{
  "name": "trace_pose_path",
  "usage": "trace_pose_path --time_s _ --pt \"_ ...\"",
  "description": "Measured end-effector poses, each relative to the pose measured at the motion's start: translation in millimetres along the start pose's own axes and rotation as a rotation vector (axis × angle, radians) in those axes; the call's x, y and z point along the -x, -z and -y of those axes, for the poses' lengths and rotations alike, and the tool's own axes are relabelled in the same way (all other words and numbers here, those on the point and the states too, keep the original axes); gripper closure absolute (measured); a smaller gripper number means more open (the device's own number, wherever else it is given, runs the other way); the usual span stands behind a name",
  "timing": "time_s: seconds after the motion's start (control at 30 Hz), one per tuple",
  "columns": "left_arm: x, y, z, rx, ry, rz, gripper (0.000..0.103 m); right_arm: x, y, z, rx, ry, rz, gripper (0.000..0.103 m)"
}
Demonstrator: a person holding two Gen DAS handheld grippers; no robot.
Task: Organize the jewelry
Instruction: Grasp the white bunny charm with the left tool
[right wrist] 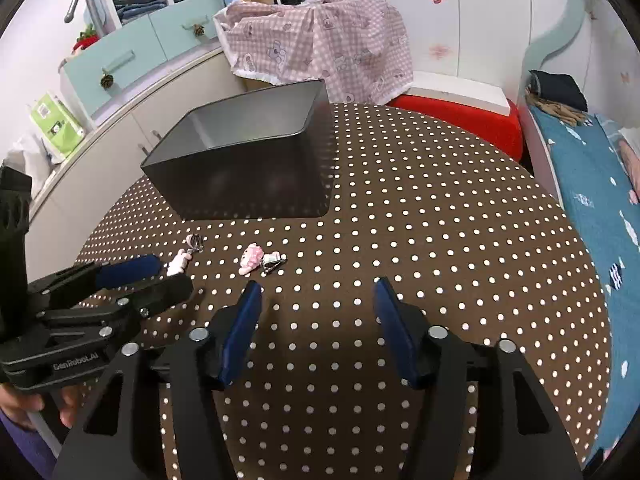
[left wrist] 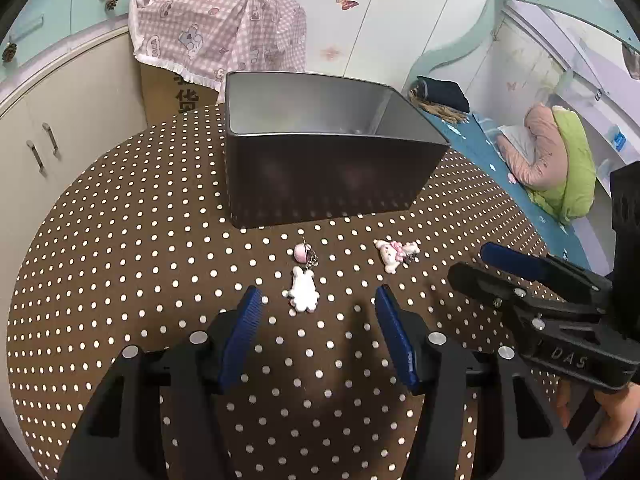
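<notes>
Counter (left wrist: 120, 240) covered in brown cloth with white dots, seen from both wrist cameras. Left claw (left wrist: 316, 300) hovers above the cloth with its blue pads spread wide, holding nothing; a white rabbit-shaped charm (left wrist: 304, 290) lies on the cloth just ahead of the gap between the fingers, with a small pink bead and metal clasp (left wrist: 305, 254) at its far end. To its right lies a second charm, pink and white (left wrist: 396, 254), apart from the first. Behind both stands a dark rectangular tin (left wrist: 320, 176) with a pale metallic interior.

Left view alone shows the whole rabbit charm; in the right view the left claw's blue pad (right wrist: 128, 270) covers most of it. Right view alone shows a small metal piece beside the pink charm (right wrist: 252, 262), plus a red stool (right wrist: 472, 124) beyond the counter edge. Right claw (right wrist: 316, 294) is likewise spread open and empty, over bare cloth just short of the pink charm. Its own fingers (left wrist: 516, 258) appear side-on in the left view, near the pink charm.
</notes>
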State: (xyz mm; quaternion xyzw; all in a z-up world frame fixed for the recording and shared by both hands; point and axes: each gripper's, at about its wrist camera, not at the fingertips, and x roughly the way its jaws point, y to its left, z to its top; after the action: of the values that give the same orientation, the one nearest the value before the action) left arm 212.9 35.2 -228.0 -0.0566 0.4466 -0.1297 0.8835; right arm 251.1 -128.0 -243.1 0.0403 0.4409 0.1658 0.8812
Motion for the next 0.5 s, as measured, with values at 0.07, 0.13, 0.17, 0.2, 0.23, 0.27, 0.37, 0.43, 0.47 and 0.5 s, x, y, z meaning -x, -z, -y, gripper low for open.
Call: trace_pose_path --time_s 0.07,0.13,0.17,0.2,0.23,0.27,0.37,0.43,0.47,0.5 --pt "-1.5 -2.4 -0.9 -0.012 -0.017 0.006 0.059 -1.7 -0.9 -2.1 0.008 -0.004 -0.002 0.044" --pt "-2.7 -3.8 -0.8 -0.035 -0.031 0.003 0.066 -4.4 -2.2 -4.8 0.015 -0.002 -0.004 0.044" --pt "-3.2 -4.7 -1.1 -0.037 -0.033 0.004 0.069 -5.4 -2.5 -5.3 0.015 -0.004 -0.007 0.044" --pt "-3.3 -4.5 -0.9 -0.045 -0.04 0.007 0.07 -6.8 -3.1 -6.7 0.017 -0.005 -0.006 0.044" --pt "-3.4 -4.0 -0.7 -0.056 -0.05 0.01 0.073 -7.9 -4.4 -7.8 0.02 -0.004 -0.006 0.044" --pt "-3.3 -3.4 -0.3 -0.07 -0.064 0.014 0.077 -9.6 -5.3 -9.4 0.024 -0.005 -0.011 0.044" --pt "-2.6 -2.4 -3.9 -0.076 -0.085 0.02 0.089 -15.0 -8.1 -15.4 0.036 -0.005 -0.018 0.044" --pt "-1.1 -1.8 -7.8 -0.056 -0.058 0.021 0.089 -20.4 -9.9 -22.3 0.048 -0.004 -0.025 0.044" --pt "-0.4 -1.9 -9.7 -0.052 -0.048 0.021 0.089 -22.0 -10.4 -24.6 0.052 -0.005 -0.028 0.044" --pt "0.0 -1.7 -11.8 -0.049 -0.04 0.021 0.089 -24.2 -11.2 -28.3 0.064 0.007 -0.028 0.044"
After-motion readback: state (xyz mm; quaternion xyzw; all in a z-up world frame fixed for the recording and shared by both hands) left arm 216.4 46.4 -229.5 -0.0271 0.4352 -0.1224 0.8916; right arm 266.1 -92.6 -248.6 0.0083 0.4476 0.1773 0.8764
